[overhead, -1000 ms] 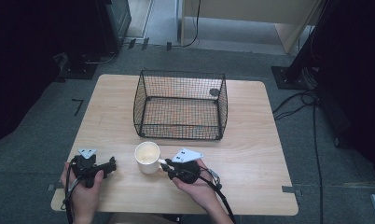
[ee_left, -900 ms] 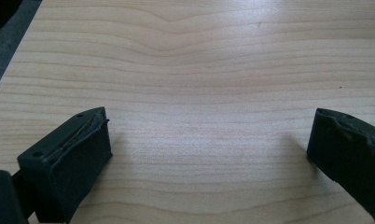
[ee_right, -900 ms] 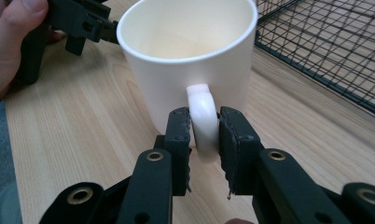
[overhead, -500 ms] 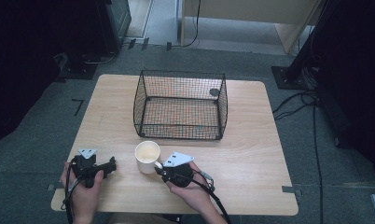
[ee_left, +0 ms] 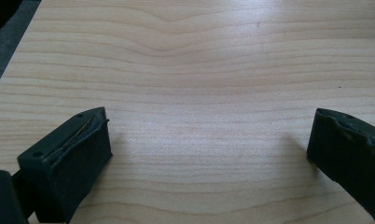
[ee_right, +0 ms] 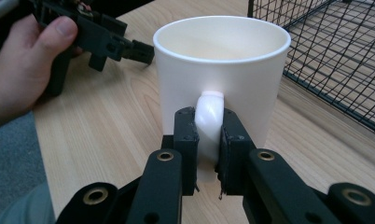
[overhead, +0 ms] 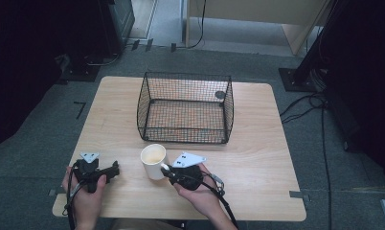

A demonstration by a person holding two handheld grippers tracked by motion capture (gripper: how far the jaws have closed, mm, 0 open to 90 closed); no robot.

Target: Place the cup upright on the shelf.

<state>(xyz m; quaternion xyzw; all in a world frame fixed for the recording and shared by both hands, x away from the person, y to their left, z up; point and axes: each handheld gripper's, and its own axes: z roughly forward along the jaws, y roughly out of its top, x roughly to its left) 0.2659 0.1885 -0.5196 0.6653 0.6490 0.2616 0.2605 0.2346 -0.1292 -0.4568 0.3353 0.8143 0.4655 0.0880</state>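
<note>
Both jaws of right gripper (ee_right: 208,154) clamped on mug handle (ee_right: 209,116)

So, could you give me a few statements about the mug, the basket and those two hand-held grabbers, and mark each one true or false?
1. The right gripper has its fingers closed on the handle of the white mug. True.
2. The mug sits inside the wire basket. False: it stands on the wooden table, in front of the basket.
3. The left gripper holds a spoon. False: its fingers stand wide apart over bare wood.
4. The mug stands upright. True.
5. The basket has a lid. False: its top is open.
</note>
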